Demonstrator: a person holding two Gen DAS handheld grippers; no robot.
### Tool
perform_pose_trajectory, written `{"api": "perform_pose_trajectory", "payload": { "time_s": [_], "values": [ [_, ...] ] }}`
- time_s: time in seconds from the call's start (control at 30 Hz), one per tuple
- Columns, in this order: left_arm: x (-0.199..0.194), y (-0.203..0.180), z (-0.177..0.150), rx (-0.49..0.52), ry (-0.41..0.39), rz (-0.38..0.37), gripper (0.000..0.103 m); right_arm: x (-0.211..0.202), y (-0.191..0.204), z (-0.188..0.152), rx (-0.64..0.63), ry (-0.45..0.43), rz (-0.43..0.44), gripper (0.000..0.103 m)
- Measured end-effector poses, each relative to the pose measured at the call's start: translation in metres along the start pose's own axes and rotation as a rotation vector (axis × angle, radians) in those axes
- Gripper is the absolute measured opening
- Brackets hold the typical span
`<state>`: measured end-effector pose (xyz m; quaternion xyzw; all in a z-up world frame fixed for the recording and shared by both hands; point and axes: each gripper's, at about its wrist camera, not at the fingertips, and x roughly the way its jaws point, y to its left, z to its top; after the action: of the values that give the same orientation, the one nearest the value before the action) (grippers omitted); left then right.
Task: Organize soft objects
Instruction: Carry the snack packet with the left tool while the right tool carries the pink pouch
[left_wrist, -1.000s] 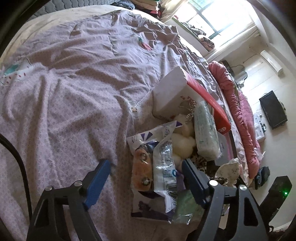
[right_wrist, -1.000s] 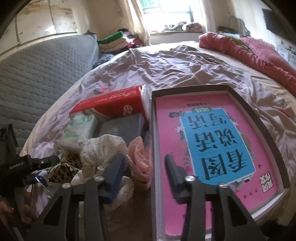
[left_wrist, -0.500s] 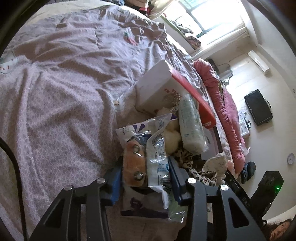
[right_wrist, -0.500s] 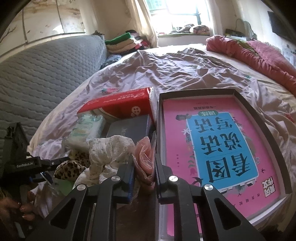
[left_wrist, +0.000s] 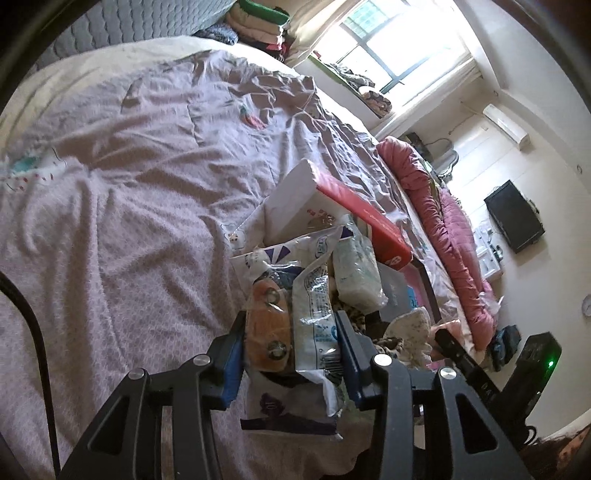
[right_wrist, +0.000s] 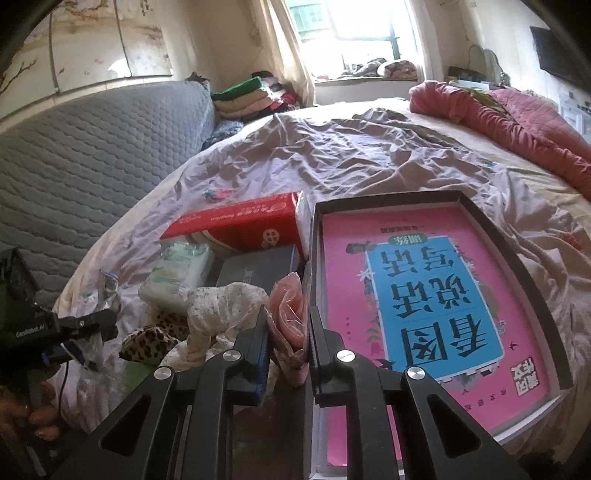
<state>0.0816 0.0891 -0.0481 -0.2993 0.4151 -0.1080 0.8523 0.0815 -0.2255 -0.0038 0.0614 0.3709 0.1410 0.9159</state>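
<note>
A pile of soft things lies on the mauve bedsheet (left_wrist: 122, 229). My left gripper (left_wrist: 291, 332) is shut on a clear plastic packet (left_wrist: 314, 317) with an orange item (left_wrist: 266, 325) inside, raised a little off the bed. In the right wrist view my right gripper (right_wrist: 287, 332) is shut on a pink soft bag (right_wrist: 288, 314). Beside it lie a white lace cloth (right_wrist: 221, 310), a leopard-print piece (right_wrist: 147, 341) and a pale tissue pack (right_wrist: 177, 271). The left gripper (right_wrist: 74, 332) shows at the left edge of that view, in a hand.
A red and white box (right_wrist: 236, 225) and a grey box (right_wrist: 258, 267) lie behind the pile. A dark tray (right_wrist: 524, 266) holds a pink and blue book (right_wrist: 424, 295) at the right. A red quilt (right_wrist: 517, 125) lies along the far side, and folded clothes (right_wrist: 243, 98) are stacked near the window.
Both grippers went from open to shut, the left on the plastic packet and the right on the pink bag. The left gripper has since lifted and tilted up with its packet.
</note>
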Motion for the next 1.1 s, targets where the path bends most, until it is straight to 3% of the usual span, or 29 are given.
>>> {"api": "perform_pose_trajectory", "payload": {
  "time_s": [0.23, 0.47, 0.77, 1.1],
  "values": [
    [-0.021, -0.031, -0.010, 0.095, -0.056, 0.060, 0.045, -0.020, 0.003, 0.005, 0.003, -0.049, 0.014, 0.017],
    [-0.033, -0.066, -0.016, 0.163, -0.079, 0.054, 0.045, -0.046, -0.003, 0.012, 0.028, -0.098, 0.016, 0.017],
    [-0.035, -0.120, -0.024, 0.239, -0.075, 0.028, 0.045, -0.089, -0.028, 0.017, 0.088, -0.174, -0.006, 0.017],
    [-0.013, -0.197, -0.043, 0.345, -0.019, -0.002, 0.045, -0.125, -0.063, 0.018, 0.155, -0.228, -0.026, 0.017]
  ]
}}
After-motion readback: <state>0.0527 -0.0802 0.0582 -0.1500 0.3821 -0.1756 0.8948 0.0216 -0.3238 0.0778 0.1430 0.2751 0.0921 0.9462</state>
